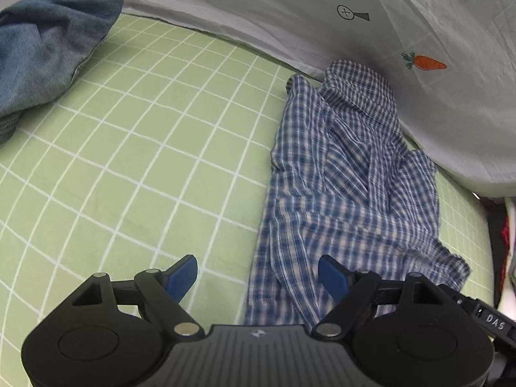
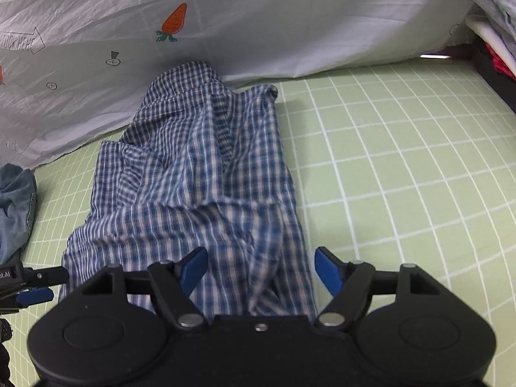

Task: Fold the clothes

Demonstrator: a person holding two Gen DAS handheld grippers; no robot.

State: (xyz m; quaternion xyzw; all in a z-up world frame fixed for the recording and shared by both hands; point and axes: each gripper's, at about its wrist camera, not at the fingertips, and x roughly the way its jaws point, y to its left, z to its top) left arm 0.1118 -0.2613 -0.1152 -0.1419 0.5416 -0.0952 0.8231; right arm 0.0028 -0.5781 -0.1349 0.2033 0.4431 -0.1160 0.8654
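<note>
A green bed sheet (image 1: 145, 148) with a white grid covered the bed. At twelve o'clock lay a pale quilt (image 2: 290, 22) — printed with an orange carrot (image 2: 174, 21) — and red cloth (image 2: 501, 64) at two o'clock.

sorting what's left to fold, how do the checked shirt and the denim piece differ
The checked shirt is blue-and-white plaid; the denim piece is plain faded blue. The shirt lies stretched out long under both grippers; the denim sits bunched in a heap off to the left. Both rest on the green grid sheet, unfolded.
</note>
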